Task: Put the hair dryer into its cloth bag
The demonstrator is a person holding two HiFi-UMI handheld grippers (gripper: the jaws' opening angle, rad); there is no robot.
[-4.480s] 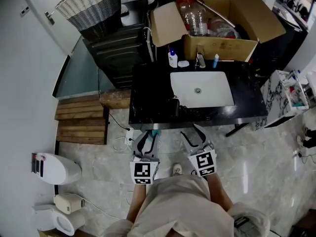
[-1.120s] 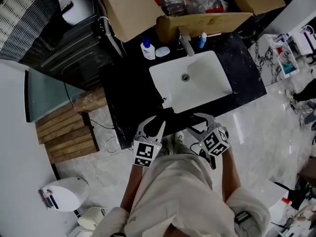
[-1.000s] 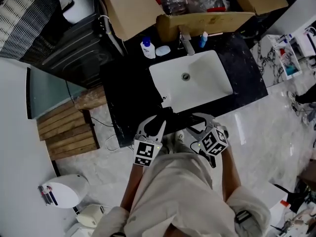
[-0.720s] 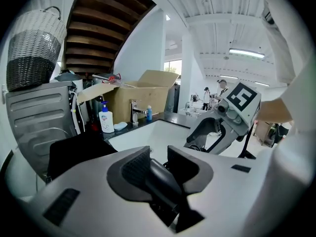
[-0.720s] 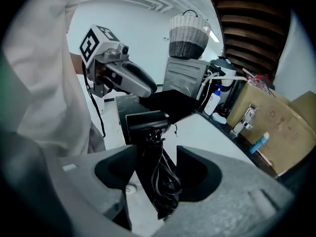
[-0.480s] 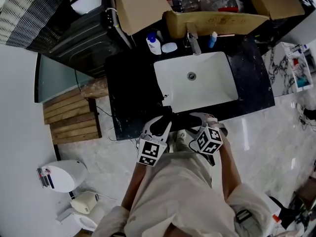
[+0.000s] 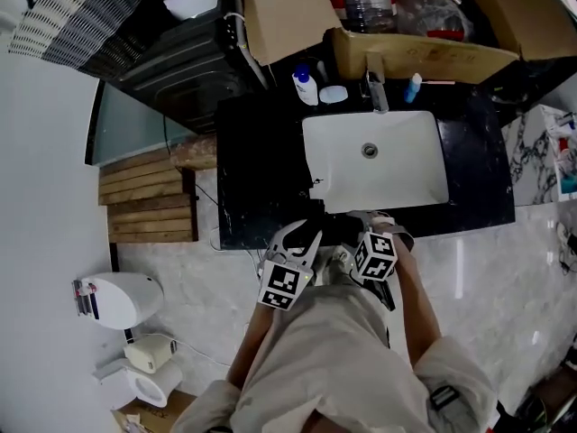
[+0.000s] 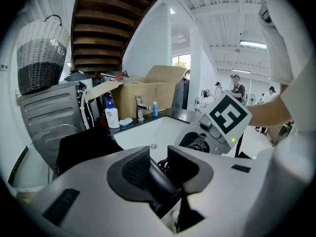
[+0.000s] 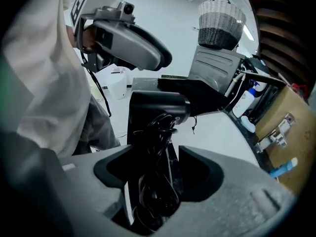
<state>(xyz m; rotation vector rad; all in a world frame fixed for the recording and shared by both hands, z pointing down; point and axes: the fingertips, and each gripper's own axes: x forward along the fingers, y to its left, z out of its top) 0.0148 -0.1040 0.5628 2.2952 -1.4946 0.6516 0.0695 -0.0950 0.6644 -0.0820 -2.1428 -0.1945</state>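
Note:
The black hair dryer (image 9: 158,106), its cord (image 9: 157,181) coiled round the handle, hangs at the front edge of the black counter (image 7: 261,170). My right gripper (image 9: 154,174) has the handle and cord between its jaws, which are opening; the pads look just clear. My left gripper (image 8: 157,166) is shut on a smooth black part of the dryer (image 8: 158,177). The black cloth bag (image 9: 205,95) lies on the counter left of the sink, also seen as the bag (image 8: 81,147). In the head view both grippers, left (image 7: 302,237) and right (image 7: 361,228), sit close together around the dryer (image 7: 332,233).
A white sink (image 7: 374,161) with a faucet (image 7: 376,93) fills the counter's middle. A soap bottle (image 7: 305,88) and an open cardboard box (image 7: 424,52) stand behind it. A dark washer (image 7: 180,61) with a wicker basket (image 7: 72,16) is at left, wooden steps (image 7: 149,197) below.
The right gripper has sunk and rolled, its marker cube turning, and closed in on the left gripper. The head view has shifted, so the counter sits further right.

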